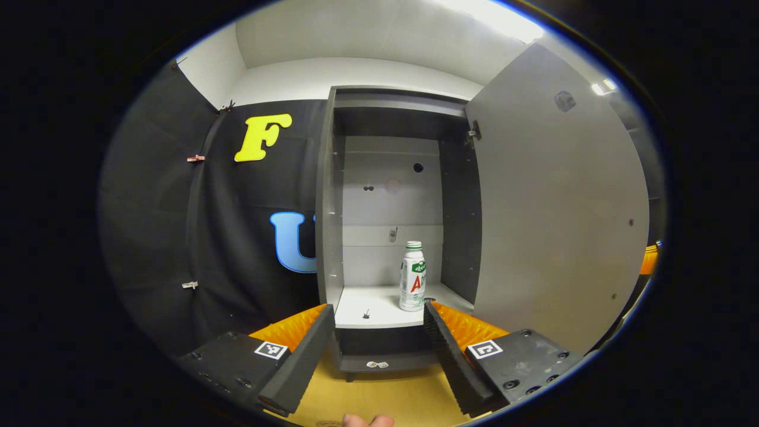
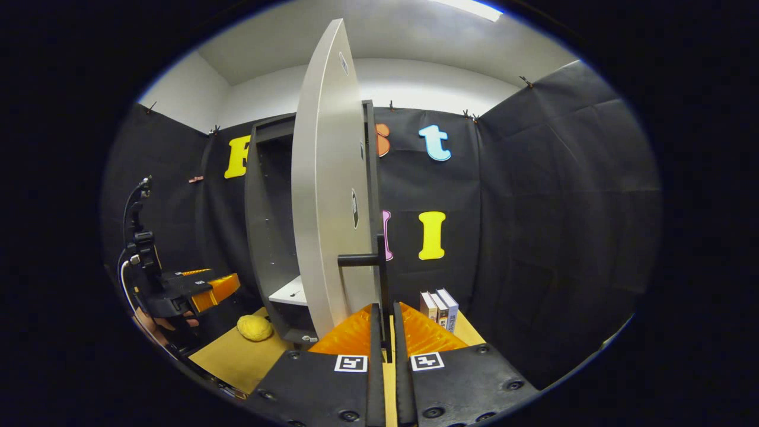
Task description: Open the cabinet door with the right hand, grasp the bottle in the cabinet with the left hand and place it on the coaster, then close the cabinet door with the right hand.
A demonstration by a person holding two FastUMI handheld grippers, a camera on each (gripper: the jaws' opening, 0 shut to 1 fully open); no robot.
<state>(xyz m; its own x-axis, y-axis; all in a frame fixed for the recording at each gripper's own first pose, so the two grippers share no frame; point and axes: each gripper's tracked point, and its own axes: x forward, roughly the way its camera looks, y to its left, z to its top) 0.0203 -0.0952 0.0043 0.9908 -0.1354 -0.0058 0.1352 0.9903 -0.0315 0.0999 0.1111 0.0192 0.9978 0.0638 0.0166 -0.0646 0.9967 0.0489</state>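
Fingers of right gripper (image 2: 384, 323) clamp door handle (image 2: 379, 284); left gripper (image 1: 376, 320) spread wide.

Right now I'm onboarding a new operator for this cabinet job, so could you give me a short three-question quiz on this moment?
1. True or false: the cabinet door is swung open.
2. What is the right gripper clamped on? A) the bottle B) the door handle C) a book
3. Where does the bottle stand, and is the left gripper touching it?

Key:
1. True.
2. B: both fingers close on the handle, a dark bar at the door's edge.
3. Upright on the cabinet's white shelf, toward its right side. The left gripper is open, in front of the shelf, not touching the bottle.
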